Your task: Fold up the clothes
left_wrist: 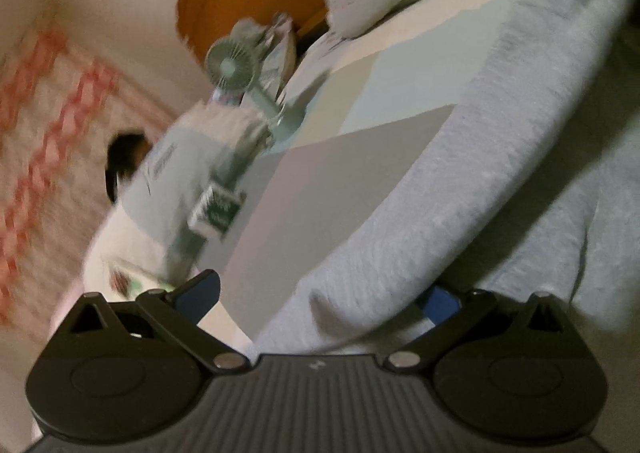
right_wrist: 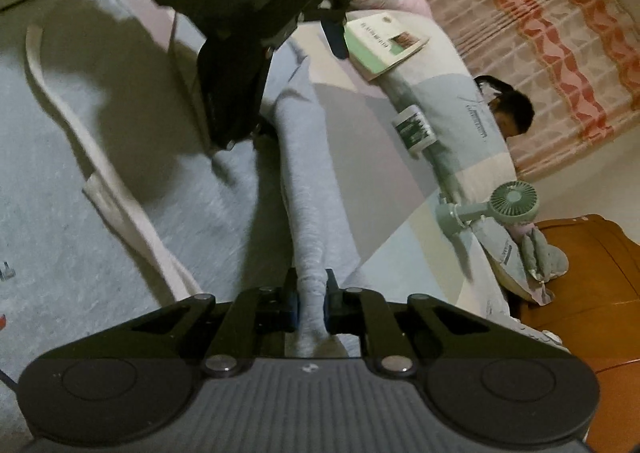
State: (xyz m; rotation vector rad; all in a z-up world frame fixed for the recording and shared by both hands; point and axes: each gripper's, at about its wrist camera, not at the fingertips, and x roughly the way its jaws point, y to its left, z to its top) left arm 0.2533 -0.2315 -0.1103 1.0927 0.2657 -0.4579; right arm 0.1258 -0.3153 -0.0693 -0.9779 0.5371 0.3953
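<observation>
The bed (right_wrist: 404, 221), covered with a sheet of large pale colour blocks, fills most of both views. On it lies the grey sweatshirt (right_wrist: 100, 213), spread wide on the left side of the right wrist view, with a pale drawstring (right_wrist: 116, 197) curving across it. One long sleeve (right_wrist: 312, 189) of the sweatshirt runs away from the right wrist camera in a raised ridge, its long axis going from the right gripper towards the left gripper.

The right gripper (right_wrist: 311, 301) is closed tight on the near end of this sleeve, the cloth pinched between the blue pads. The left gripper (left_wrist: 320, 293) has its fingers wide apart, and the grey cloth (left_wrist: 460, 181) lies across the gap; its right finger (left_wrist: 440, 303) is mostly covered by the fabric, so I cannot tell if it touches. In the right wrist view the left gripper's body (right_wrist: 248, 33) with its lit screen stands in front of the far part of the sleeve and hides it.

Along the far bed edge are a long pillow (right_wrist: 452, 121), a booklet (right_wrist: 384, 43), a small green-and-white box (right_wrist: 414, 129) and a green handheld fan (right_wrist: 508, 203). Behind the pillow a person's dark hair (right_wrist: 514, 105) shows, partly hidden. A patterned curtain (right_wrist: 540, 33) and orange wooden furniture (right_wrist: 584, 273) stand behind. The left wrist view is blurred, so small things there are hard to read.
</observation>
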